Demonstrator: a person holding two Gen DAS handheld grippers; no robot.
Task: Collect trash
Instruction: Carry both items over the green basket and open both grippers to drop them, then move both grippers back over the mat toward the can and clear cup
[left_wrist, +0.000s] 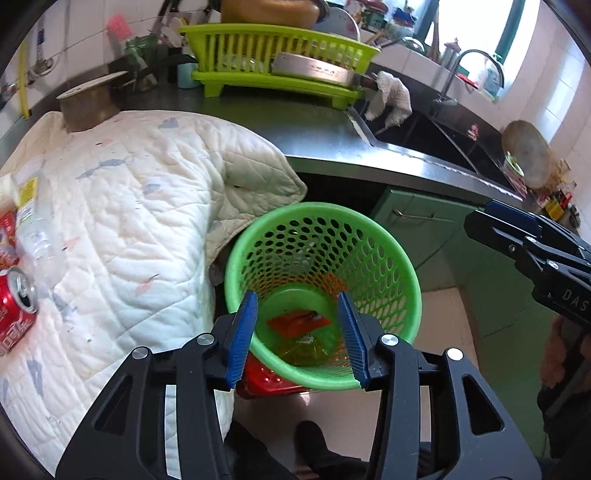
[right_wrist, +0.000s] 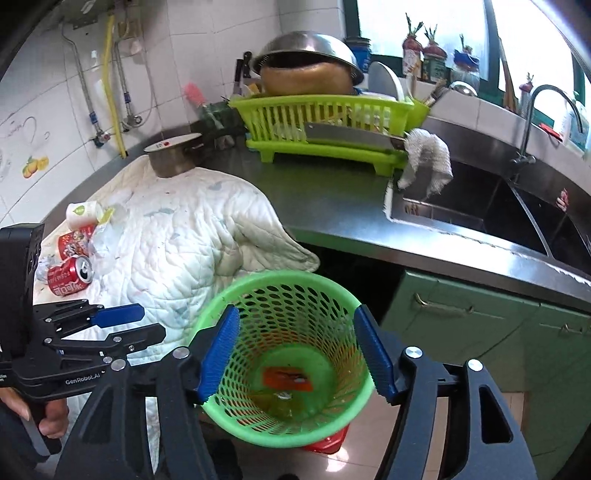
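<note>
Both tools, left tool (left_wrist: 301, 338) and right tool (right_wrist: 297, 354), gaped wide and empty above the green basket (right_wrist: 221, 417); wrappers (right_wrist: 288, 378) lay inside, while the red can (right_wrist: 70, 275) and bottle (left_wrist: 35, 221) beside it apparently remained.

- Green basket (right_wrist: 288, 354) is showing glossy perforated plastic, a shiny orange wrapper (right_wrist: 286, 378) lying inside.
- Quilted cloth (left_wrist: 129, 206) is looking soft, matt and stitched.
- Red can (right_wrist: 70, 275) is gleaming as thin metal.
- Counter (right_wrist: 332, 206) is shining like brushed steel.
- Dish rack (right_wrist: 325, 122) is reading smooth lime plastic.
- Rag (right_wrist: 428, 158) is hanging rough and woven.
</note>
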